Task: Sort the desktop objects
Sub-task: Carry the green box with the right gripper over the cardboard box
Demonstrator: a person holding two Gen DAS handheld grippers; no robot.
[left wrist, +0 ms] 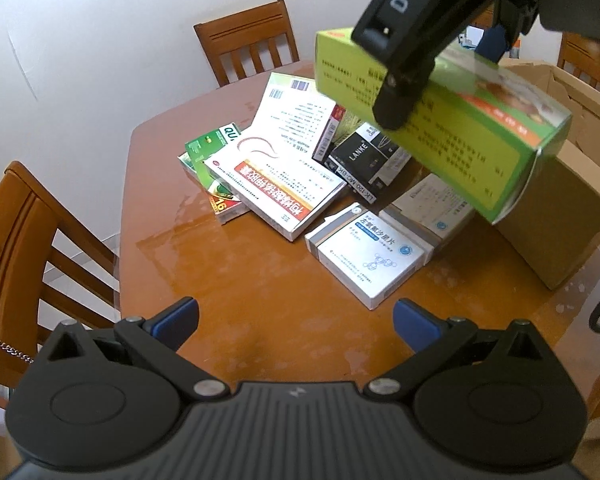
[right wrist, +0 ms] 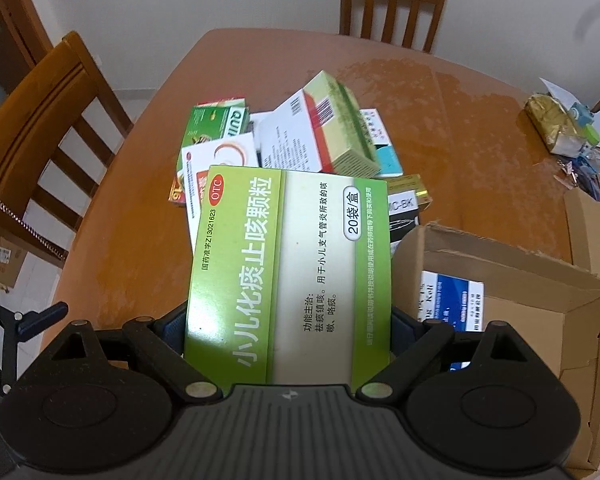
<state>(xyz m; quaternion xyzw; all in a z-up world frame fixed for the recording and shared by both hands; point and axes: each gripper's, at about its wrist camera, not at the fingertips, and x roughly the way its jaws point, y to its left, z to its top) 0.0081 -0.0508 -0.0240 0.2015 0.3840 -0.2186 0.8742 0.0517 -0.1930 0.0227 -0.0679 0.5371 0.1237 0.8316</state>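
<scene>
One blue-and-white box [right wrist: 456, 300] sits in the cardboard carton [right wrist: 580, 304]. The right gripper [right wrist: 288, 334] clasps a green box [right wrist: 288, 272] in the air beside it; the pile [left wrist: 284, 168] waits on the table [left wrist: 260, 300]. The left gripper [left wrist: 296, 320] gapes, holding nothing.

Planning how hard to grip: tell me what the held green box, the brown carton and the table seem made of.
Green box: thin printed paperboard, slightly glossy, with crisp folded edges.
Brown carton: corrugated cardboard, matte, with a ragged torn flap.
Table: probably lacquered wood or veneer; it shows glare and blotchy patches.
</scene>
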